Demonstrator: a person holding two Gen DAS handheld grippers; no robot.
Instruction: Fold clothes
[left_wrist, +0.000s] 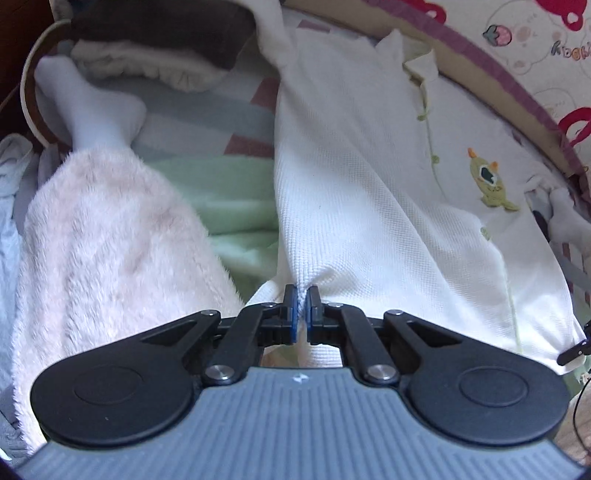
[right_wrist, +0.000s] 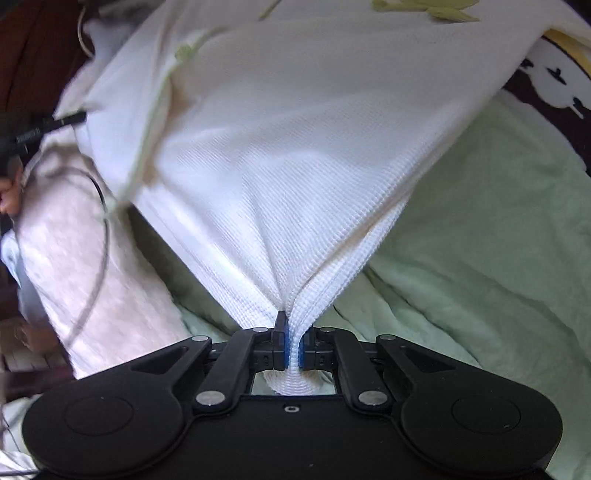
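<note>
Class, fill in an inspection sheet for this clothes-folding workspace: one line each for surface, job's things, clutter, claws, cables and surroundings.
Surface: pale green blanket over a striped cover.
Job's things: white waffle-knit garment with a green embroidered creature, lifted and stretched between both claws.
Clutter: fluffy pink garment, white sock, brown and cream pile.
Claws: left claw shut on a pinch of the white garment's edge; right claw shut on a bunched fold of it.
Cables: thin grey cable looping over the pink garment; white cord at far left.
Surroundings: cartoon-print fabric behind a purple-edged rim.
</note>
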